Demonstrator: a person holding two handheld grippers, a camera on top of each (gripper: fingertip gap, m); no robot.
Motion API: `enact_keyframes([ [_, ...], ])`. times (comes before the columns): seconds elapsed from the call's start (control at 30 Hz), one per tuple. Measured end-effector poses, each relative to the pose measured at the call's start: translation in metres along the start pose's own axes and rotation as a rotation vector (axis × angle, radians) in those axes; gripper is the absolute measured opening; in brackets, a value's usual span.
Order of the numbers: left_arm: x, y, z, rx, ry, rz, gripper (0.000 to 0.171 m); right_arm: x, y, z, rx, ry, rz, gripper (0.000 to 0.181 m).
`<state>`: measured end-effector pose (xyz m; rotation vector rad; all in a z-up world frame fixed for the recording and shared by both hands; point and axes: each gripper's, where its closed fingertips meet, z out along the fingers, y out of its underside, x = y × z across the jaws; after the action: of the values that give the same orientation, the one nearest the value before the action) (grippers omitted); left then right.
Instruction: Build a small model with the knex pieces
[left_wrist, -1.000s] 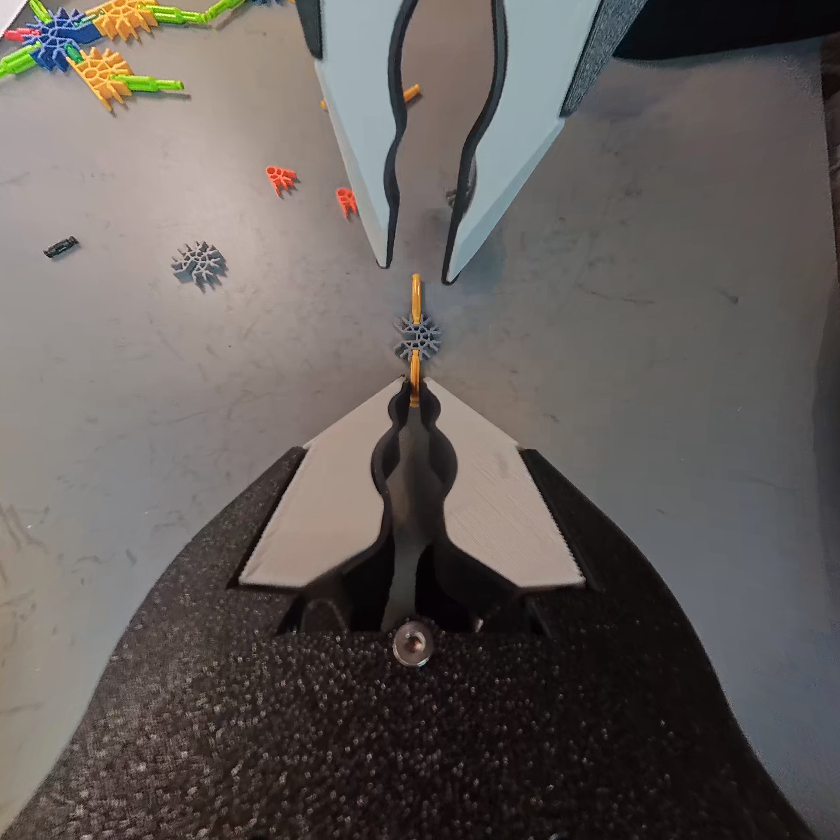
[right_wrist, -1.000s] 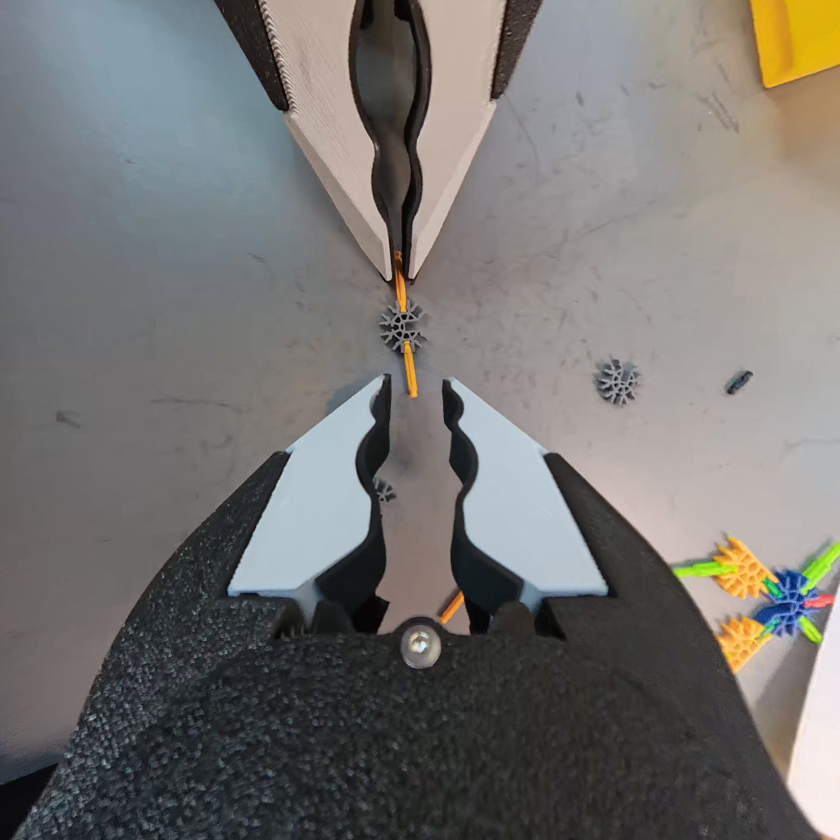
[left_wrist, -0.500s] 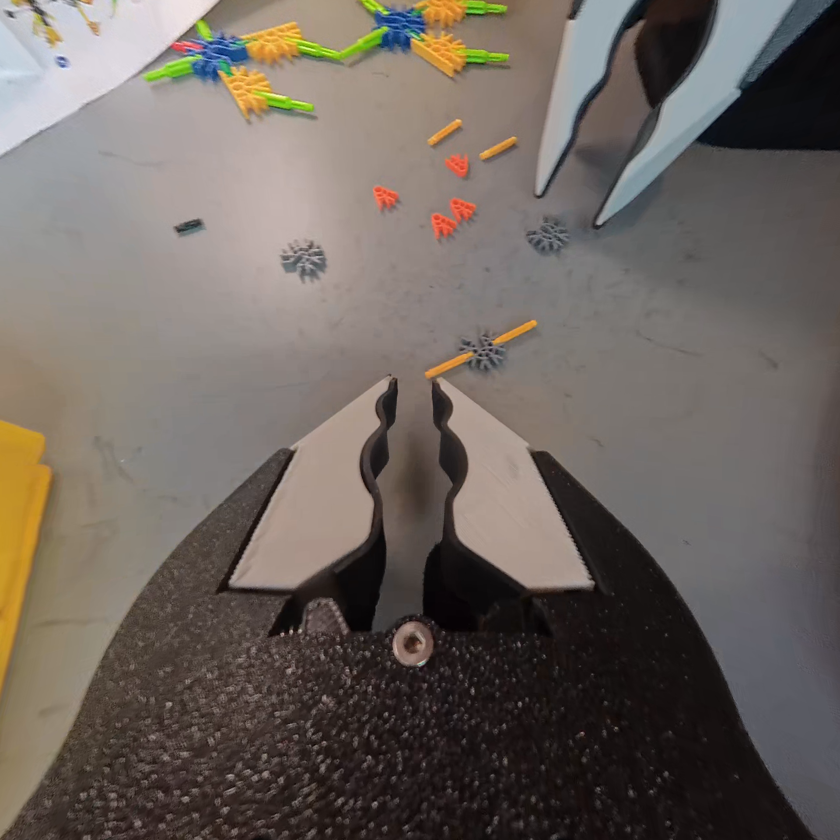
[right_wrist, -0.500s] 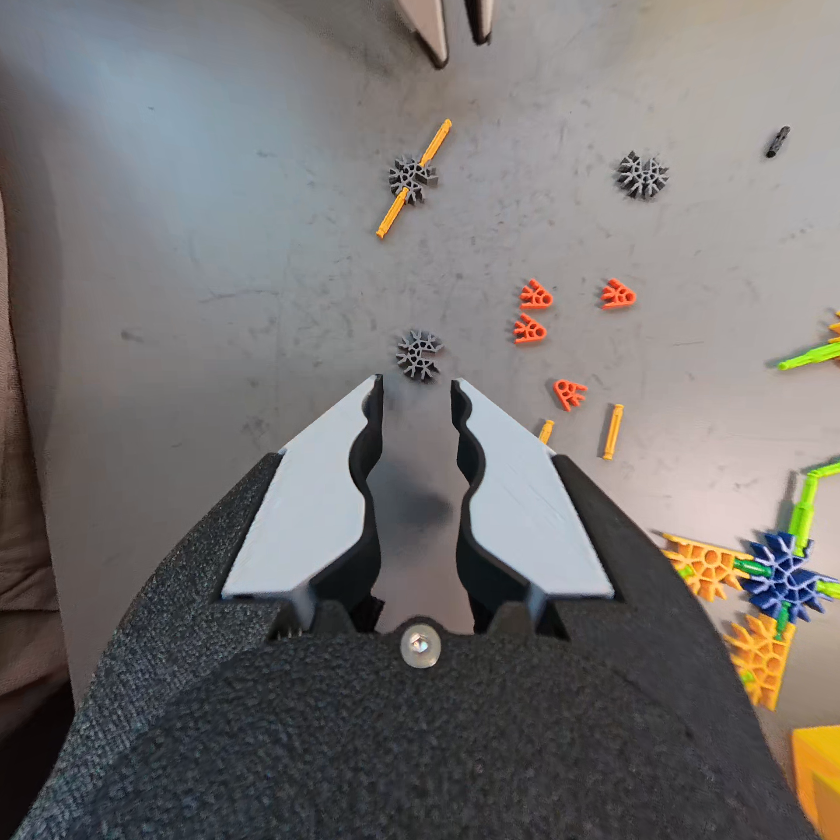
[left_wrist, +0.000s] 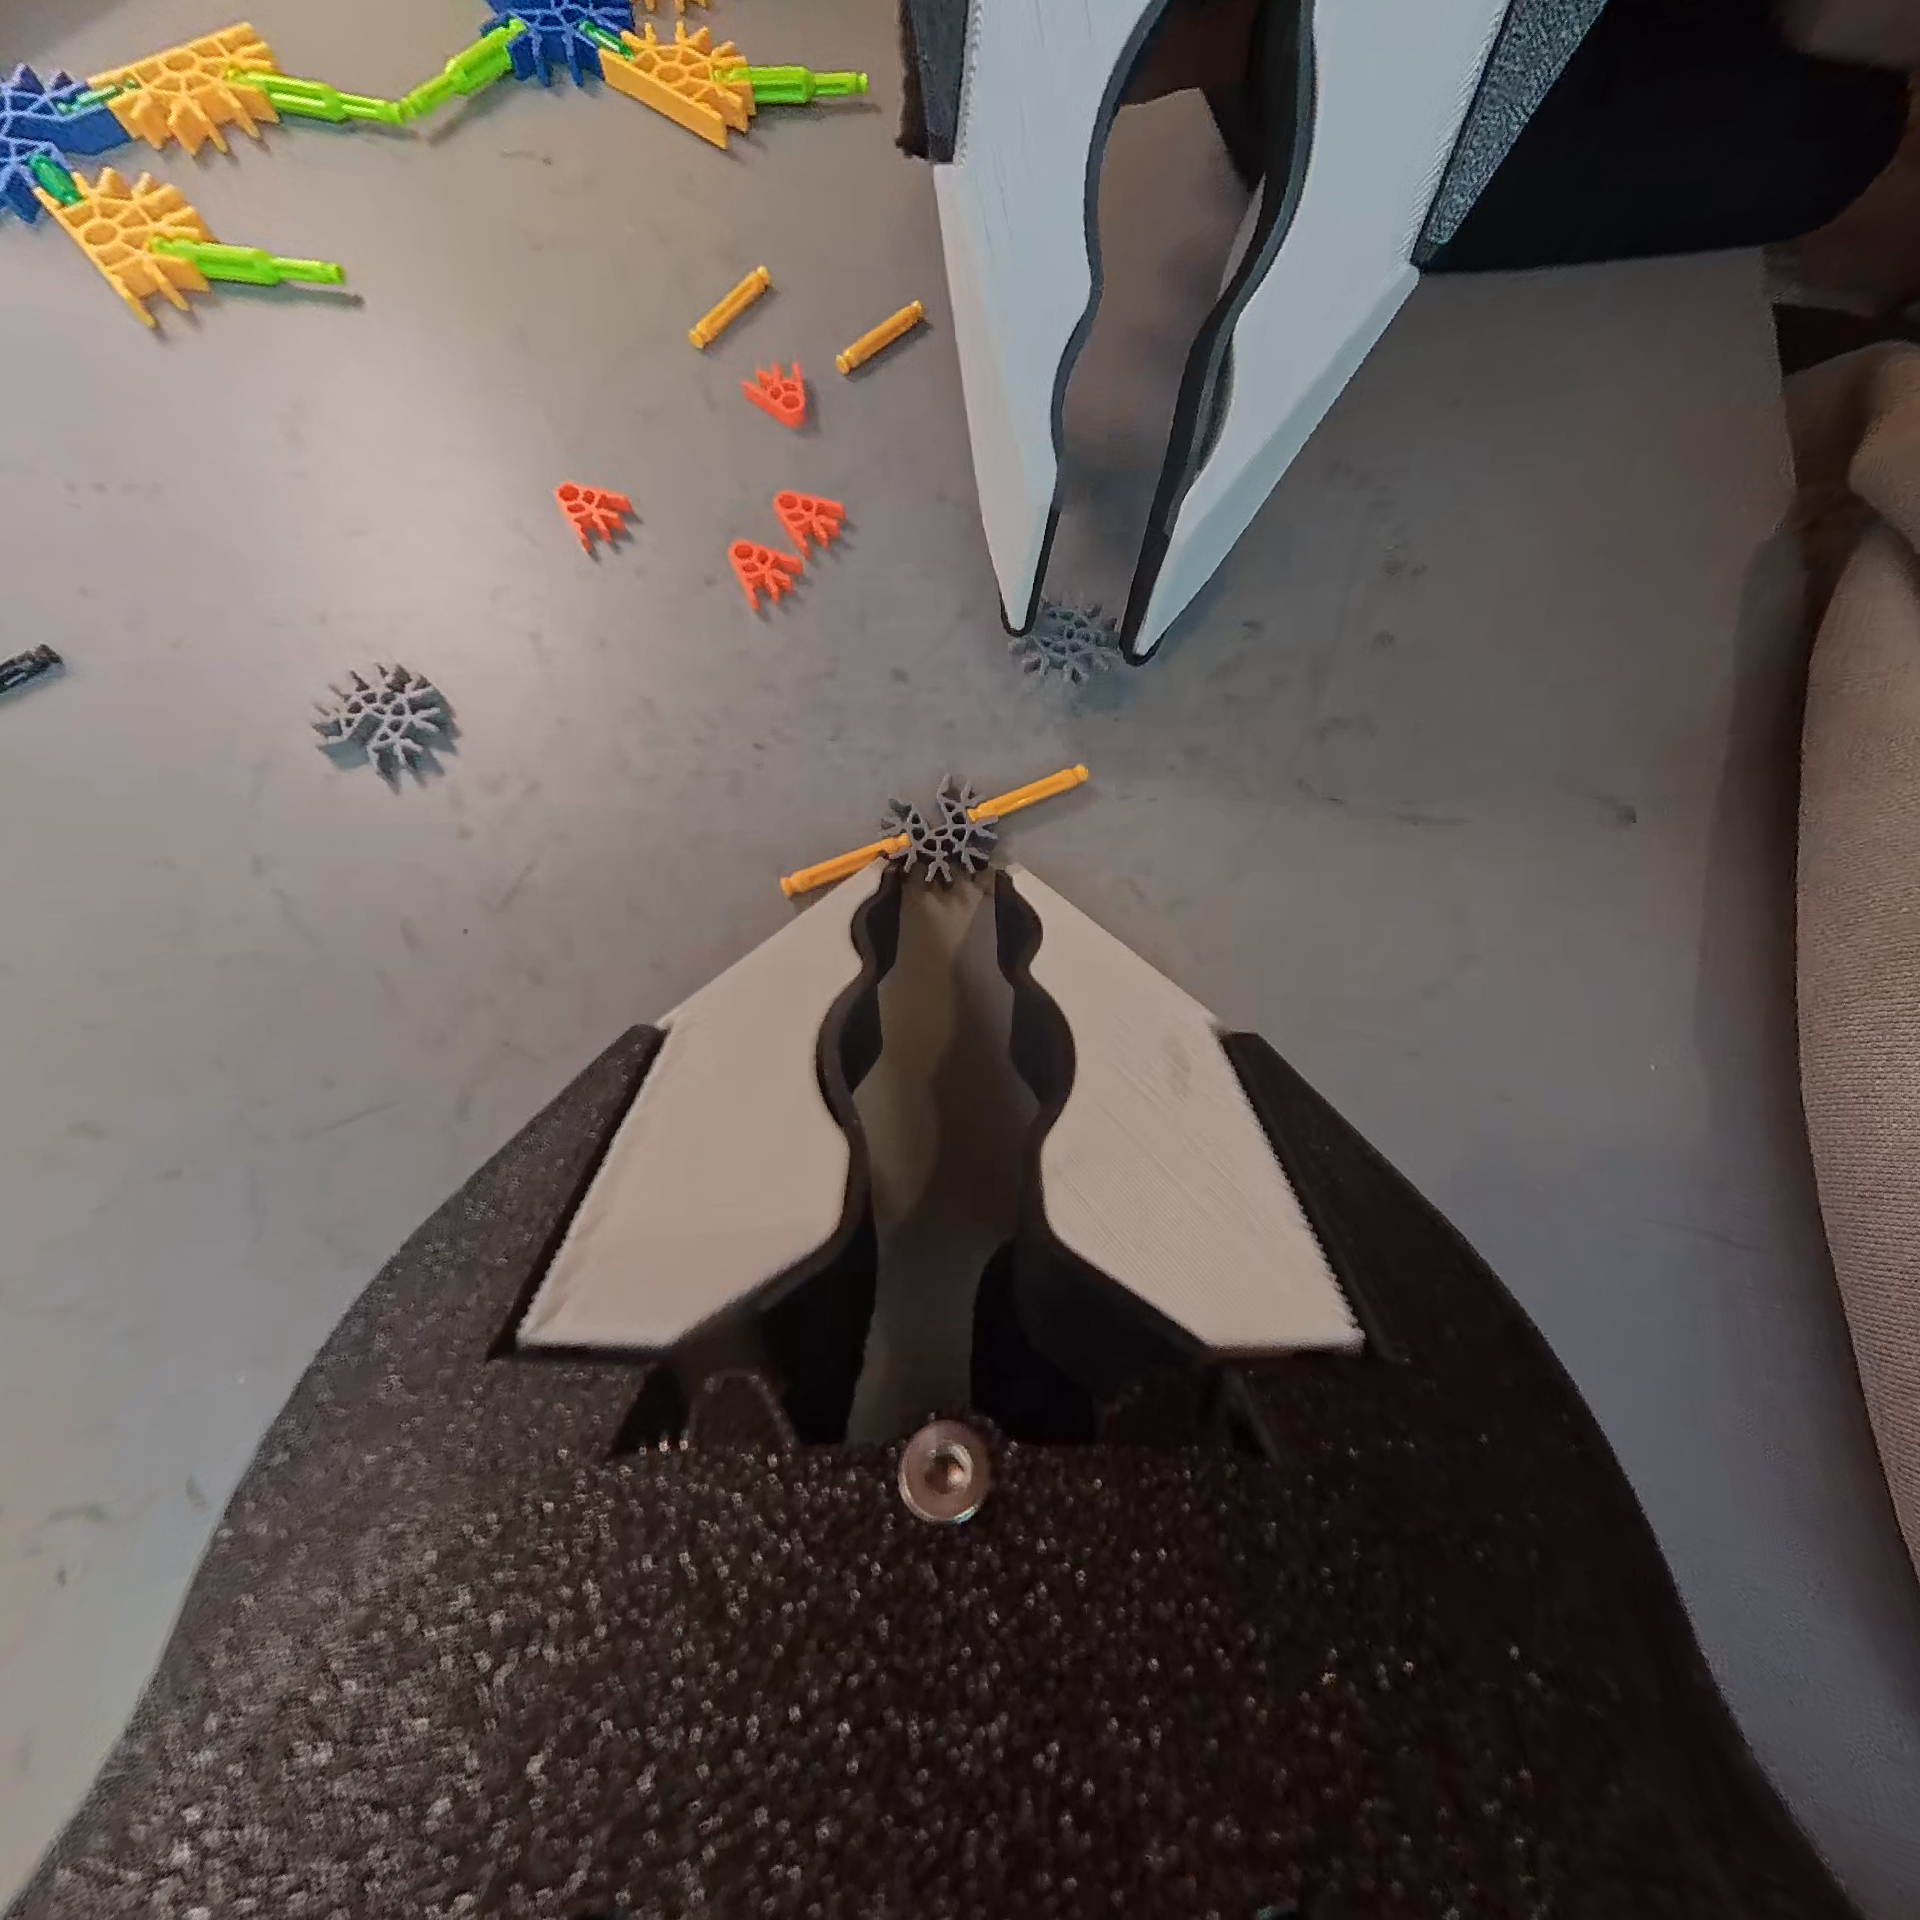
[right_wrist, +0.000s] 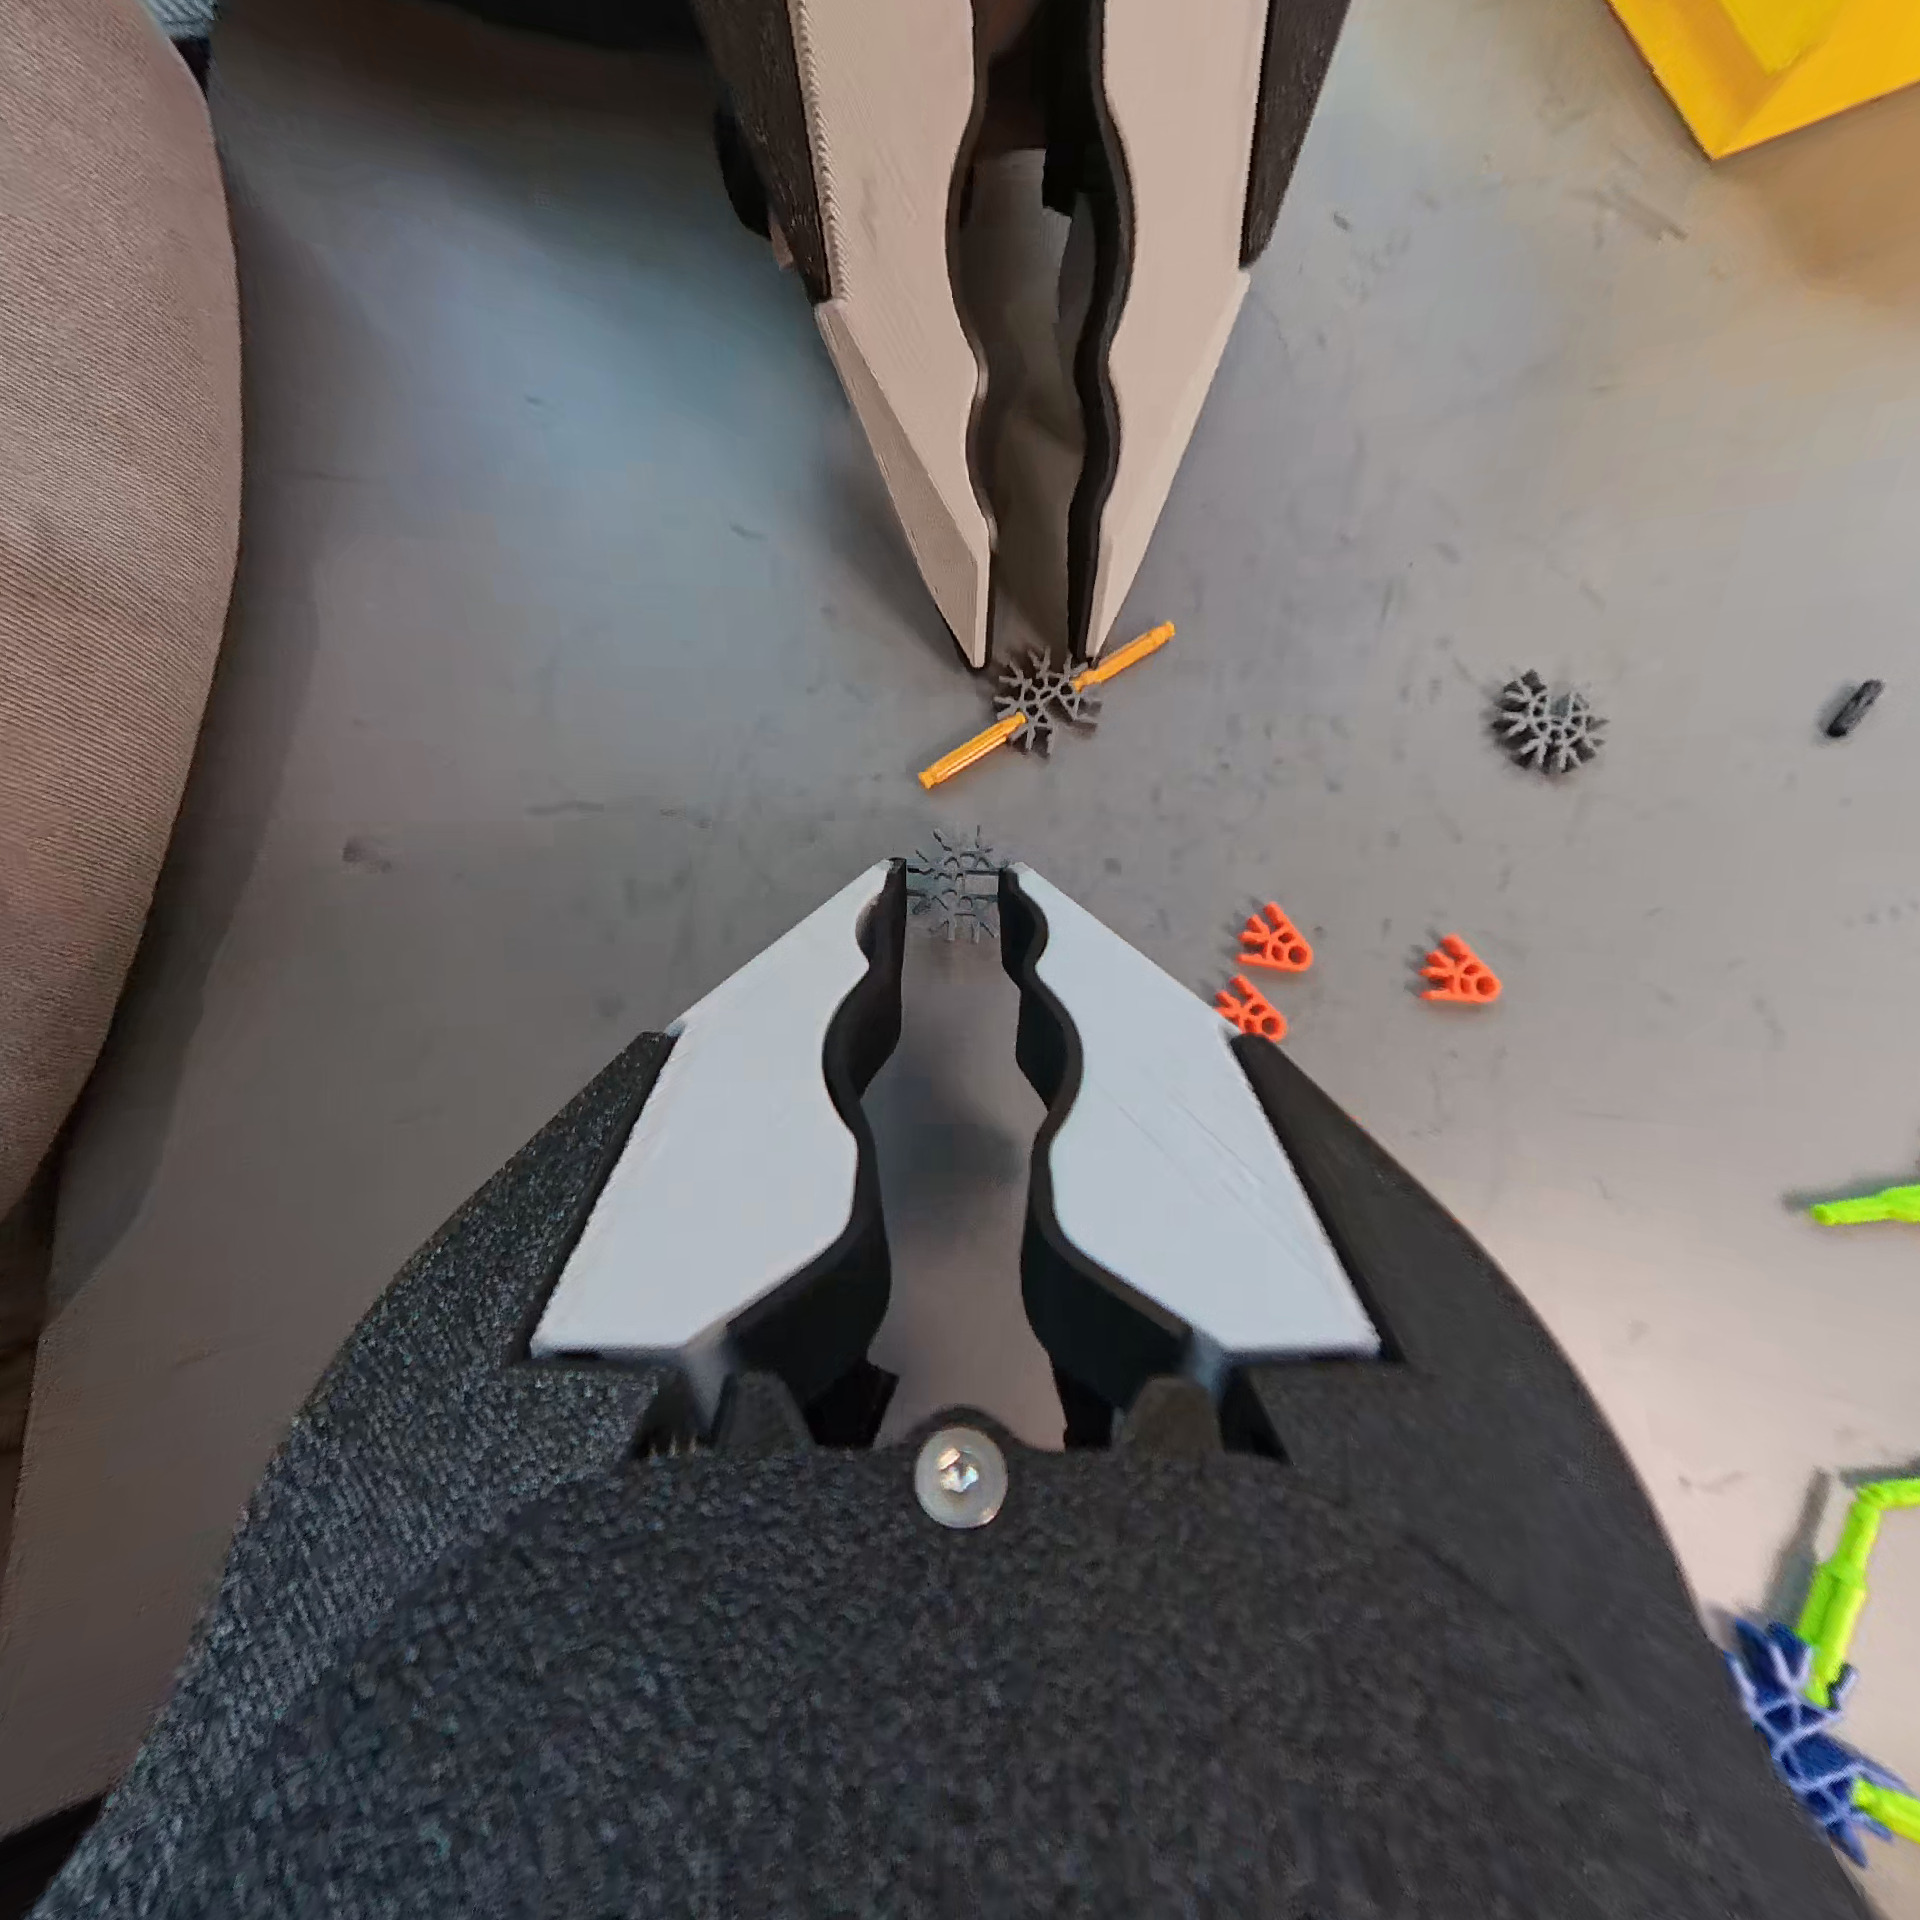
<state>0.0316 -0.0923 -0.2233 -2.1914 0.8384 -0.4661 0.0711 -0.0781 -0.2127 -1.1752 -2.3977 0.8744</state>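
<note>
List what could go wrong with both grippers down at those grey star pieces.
1. The left gripper reaches the grey star with two yellow rods only at its fingertips; it may skid away.
2. The right gripper straddles a plain star lying flat on the table; closing could flick it out.

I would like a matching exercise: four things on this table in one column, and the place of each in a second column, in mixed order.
1. grey connector with orange rods
2. bare grey connector
3. orange wedge pieces
4. yellow box

a. beside the right tongs, in a loose group
b. at the picture's edge, far from both tongs
c. at the tips of the left tongs
d. between the right tongs' tips

Pairs: 1-c, 2-d, 3-a, 4-b
</note>
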Motion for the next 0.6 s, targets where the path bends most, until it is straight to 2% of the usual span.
enact_keyframes([
  [0.33, 0.005, -0.004, 0.005, -0.005, 0.175, 0.099, 0.009, 0.004, -0.008, 0.014, -0.041, -0.138, -0.147, 0.016],
  [0.47, -0.006, -0.003, 0.001, 0.004, 0.134, 0.062, 0.018, 0.012, -0.007, 0.016, -0.028, -0.109, -0.134, 0.016],
  [0.6, -0.010, -0.007, -0.006, 0.044, 0.093, 0.031, 0.020, 0.018, -0.008, 0.009, 0.017, -0.062, -0.108, 0.018],
])
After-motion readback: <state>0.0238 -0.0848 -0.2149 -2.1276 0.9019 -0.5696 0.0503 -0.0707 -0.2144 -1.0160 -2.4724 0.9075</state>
